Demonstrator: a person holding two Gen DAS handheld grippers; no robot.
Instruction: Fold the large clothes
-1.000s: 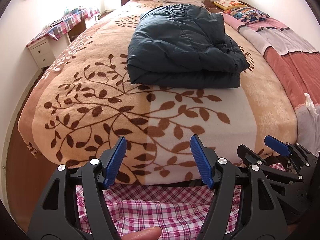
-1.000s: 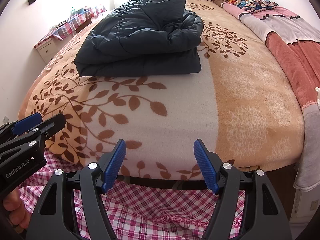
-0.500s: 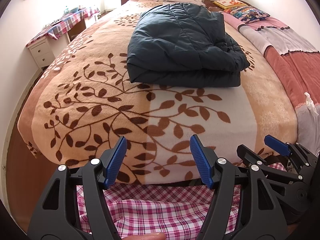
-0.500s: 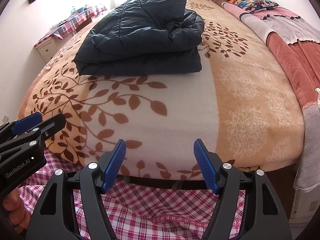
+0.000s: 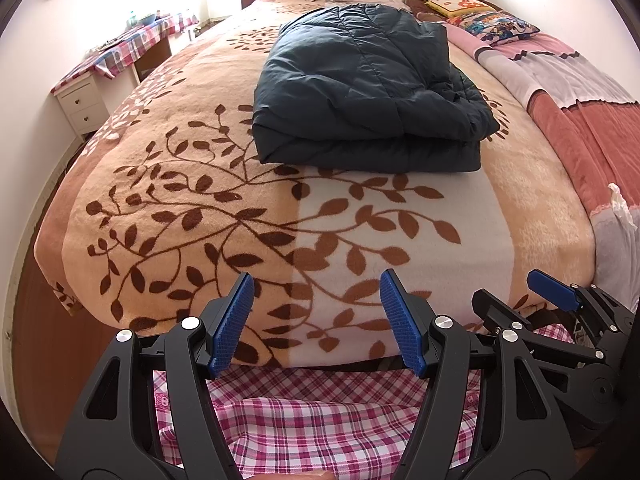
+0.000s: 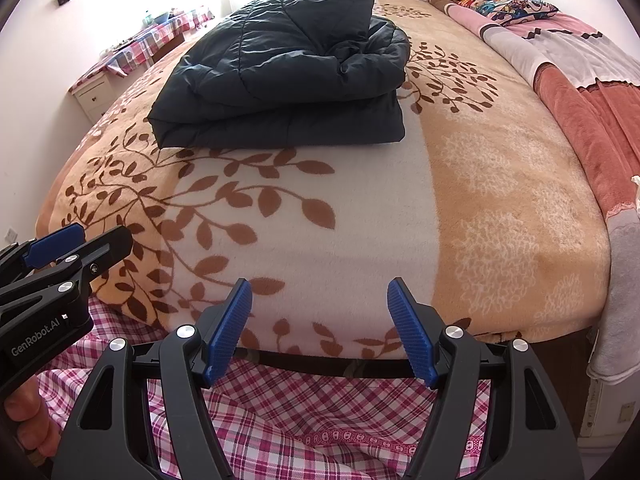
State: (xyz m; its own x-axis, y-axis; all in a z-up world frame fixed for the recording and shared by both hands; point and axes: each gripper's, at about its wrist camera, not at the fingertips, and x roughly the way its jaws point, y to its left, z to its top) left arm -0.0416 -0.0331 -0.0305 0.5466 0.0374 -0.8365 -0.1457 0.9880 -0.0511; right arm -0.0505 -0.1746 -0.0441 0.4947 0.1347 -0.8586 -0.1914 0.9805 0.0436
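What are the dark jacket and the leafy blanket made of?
The jacket looks like smooth, slightly shiny nylon-type cloth with soft filling: it has stitched puffy panels. The blanket looks like thick fleece or plush: its surface is matte and fuzzy. Exact fibres cannot be told.

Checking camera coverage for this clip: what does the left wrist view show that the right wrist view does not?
Only the left wrist view shows the right tool from outside, at its right edge. Only the right wrist view shows the left tool from its side, with the hand under it. Both share the folded dark jacket on the leaf-print blanket, the pink plaid cloth below, and open, empty tools.
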